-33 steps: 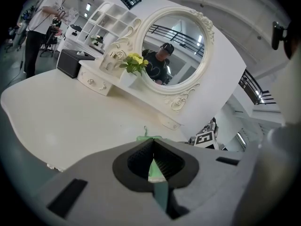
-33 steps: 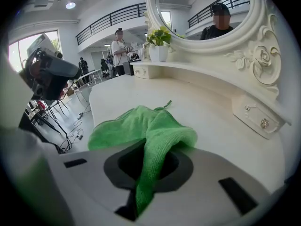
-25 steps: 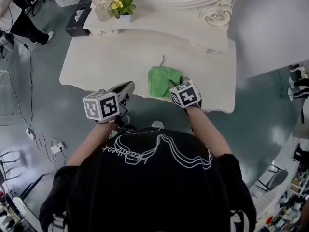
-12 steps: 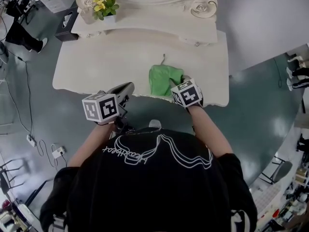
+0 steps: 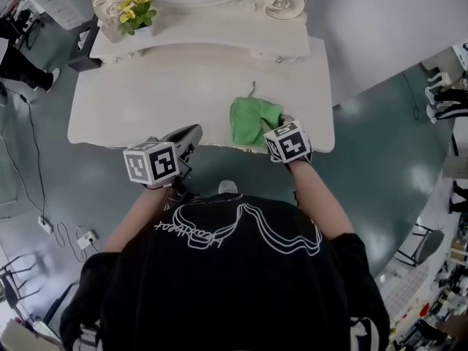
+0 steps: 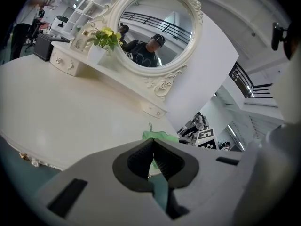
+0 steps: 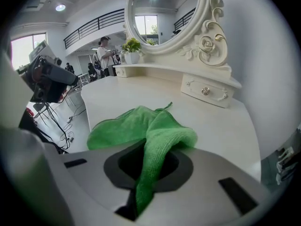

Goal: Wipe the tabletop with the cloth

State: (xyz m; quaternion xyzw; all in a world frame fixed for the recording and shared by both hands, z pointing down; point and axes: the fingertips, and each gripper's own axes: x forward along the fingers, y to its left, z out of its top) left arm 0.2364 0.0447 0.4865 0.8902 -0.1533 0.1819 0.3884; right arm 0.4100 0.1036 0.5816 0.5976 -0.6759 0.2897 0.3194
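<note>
- While the right gripper point(image 7: 148, 163) is clamped on a fold of the cloth point(image 5: 251, 121), the rest of the cloth lies bunched on the table point(image 5: 146, 101), right of centre in the head view, near the front edge.
- Left gripper point(image 6: 151, 150): jaws together, nothing between them. It is held off the front edge, lower left.
- Judgement: a wiping stroke is in hand, and the wide bare top at left probably remains to be wiped.
- To do it well: press the cloth flat, drag it leftward in overlapping passes, and stop short of the shelf point(image 5: 212, 39) at the top.
</note>
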